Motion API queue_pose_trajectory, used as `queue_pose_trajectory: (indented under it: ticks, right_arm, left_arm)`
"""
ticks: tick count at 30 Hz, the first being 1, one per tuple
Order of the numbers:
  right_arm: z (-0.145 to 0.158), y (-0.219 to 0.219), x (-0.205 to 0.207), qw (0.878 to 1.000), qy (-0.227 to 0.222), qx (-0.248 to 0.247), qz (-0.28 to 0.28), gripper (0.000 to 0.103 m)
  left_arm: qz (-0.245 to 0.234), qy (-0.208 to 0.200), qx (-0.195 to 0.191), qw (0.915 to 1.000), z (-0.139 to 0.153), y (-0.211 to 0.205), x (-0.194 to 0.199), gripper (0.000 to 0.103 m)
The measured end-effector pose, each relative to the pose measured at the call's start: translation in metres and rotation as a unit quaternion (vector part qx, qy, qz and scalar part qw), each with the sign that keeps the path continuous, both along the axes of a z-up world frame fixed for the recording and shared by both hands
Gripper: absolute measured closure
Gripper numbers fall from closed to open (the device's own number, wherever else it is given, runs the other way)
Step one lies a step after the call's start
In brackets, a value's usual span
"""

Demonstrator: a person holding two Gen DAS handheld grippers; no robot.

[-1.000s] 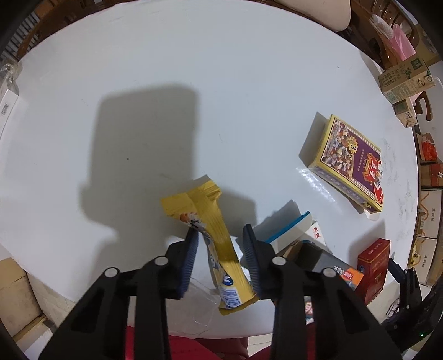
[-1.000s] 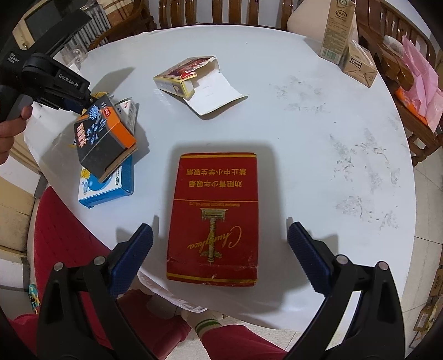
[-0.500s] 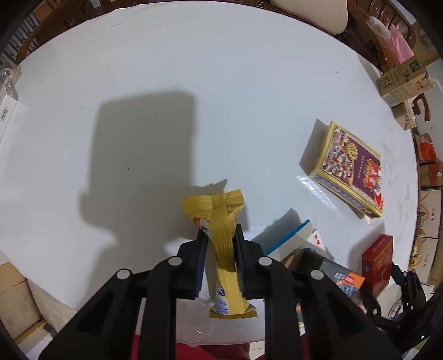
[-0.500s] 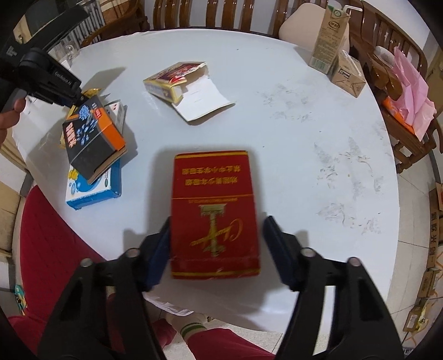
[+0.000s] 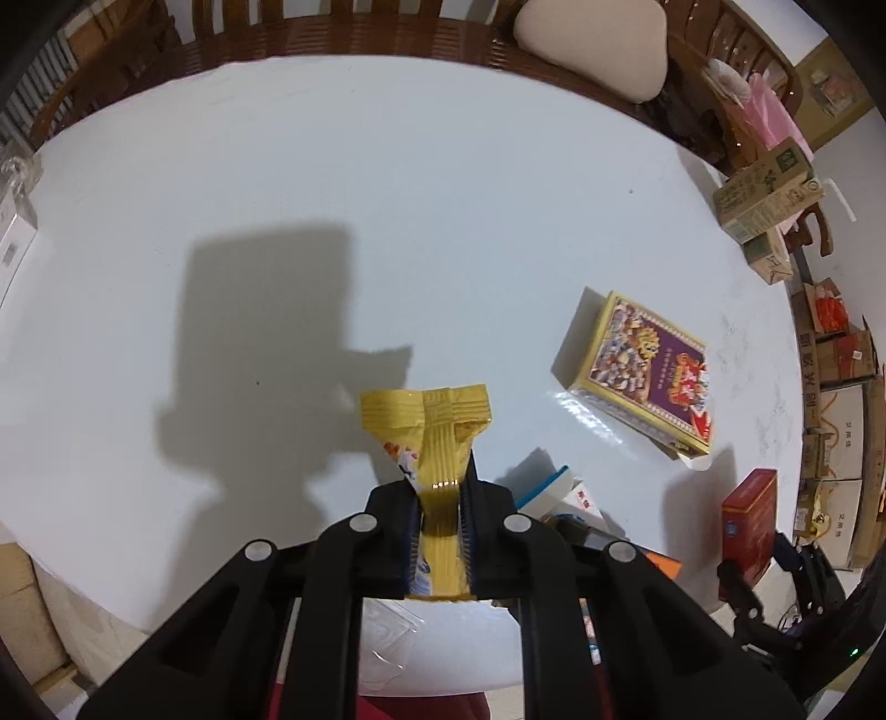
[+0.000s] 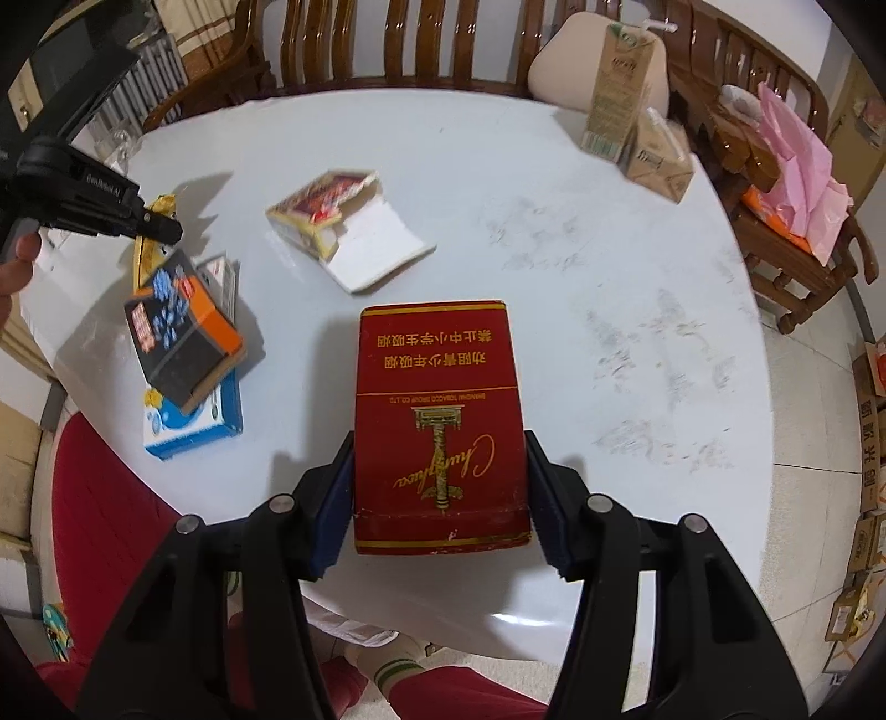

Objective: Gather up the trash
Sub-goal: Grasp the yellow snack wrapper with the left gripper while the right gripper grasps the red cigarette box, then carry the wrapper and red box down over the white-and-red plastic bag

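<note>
Both jaws have just closed, so the left gripper (image 5: 440, 512) now pinches the yellow wrapper (image 5: 429, 437) between its pads and the right gripper (image 6: 440, 487) clamps the red box (image 6: 440, 421), both seemingly ready to lift off the table (image 5: 332, 221).

Left claw (image 5: 438, 498) clamped on yellow wrapper (image 5: 429, 426), over white table (image 5: 387, 221).

You had wooden chairs (image 6: 398, 39) beyond the round table (image 5: 277, 194), far past the tongs, a beige cushion (image 5: 592, 44) on one and stacked cardboard boxes (image 5: 836, 421) off right.
</note>
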State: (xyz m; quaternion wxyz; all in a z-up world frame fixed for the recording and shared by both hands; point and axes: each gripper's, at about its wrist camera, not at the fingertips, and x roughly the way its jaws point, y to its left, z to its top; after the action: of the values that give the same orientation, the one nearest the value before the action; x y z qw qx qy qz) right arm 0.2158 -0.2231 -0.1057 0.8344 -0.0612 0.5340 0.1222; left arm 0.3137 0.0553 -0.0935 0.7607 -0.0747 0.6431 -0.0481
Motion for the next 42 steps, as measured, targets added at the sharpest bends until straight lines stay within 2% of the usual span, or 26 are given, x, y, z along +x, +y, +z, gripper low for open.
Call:
queue_pose_trajectory:
  ticks: [4, 16, 23, 33, 42]
  right_arm:
    - [0.014, -0.007, 0.000, 1.000, -0.015, 0.006, -0.013, 0.048]
    - [0.052, -0.010, -0.011, 0.998, -0.057, 0.022, -0.031, 0.048]
    - [0.083, -0.003, -0.028, 0.995, -0.090, 0.025, -0.029, 0.048]
    - [0.132, 0.021, -0.079, 0.990, -0.142, 0.022, -0.004, 0.048]
    - [0.158, 0.045, -0.132, 0.984, -0.173, 0.022, 0.023, 0.048]
  left_arm:
    - [0.000, -0.005, -0.008, 1.0000, 0.014, -0.011, -0.009, 0.090]
    - [-0.014, -0.073, 0.002, 0.9972, 0.059, -0.010, -0.025, 0.091]
    - [-0.045, -0.105, -0.003, 0.9935, 0.094, -0.010, -0.055, 0.091]
    - [-0.096, -0.148, -0.008, 0.9843, 0.129, -0.026, -0.119, 0.091]
    - [-0.127, -0.153, -0.027, 0.9796, 0.131, -0.035, -0.170, 0.091]
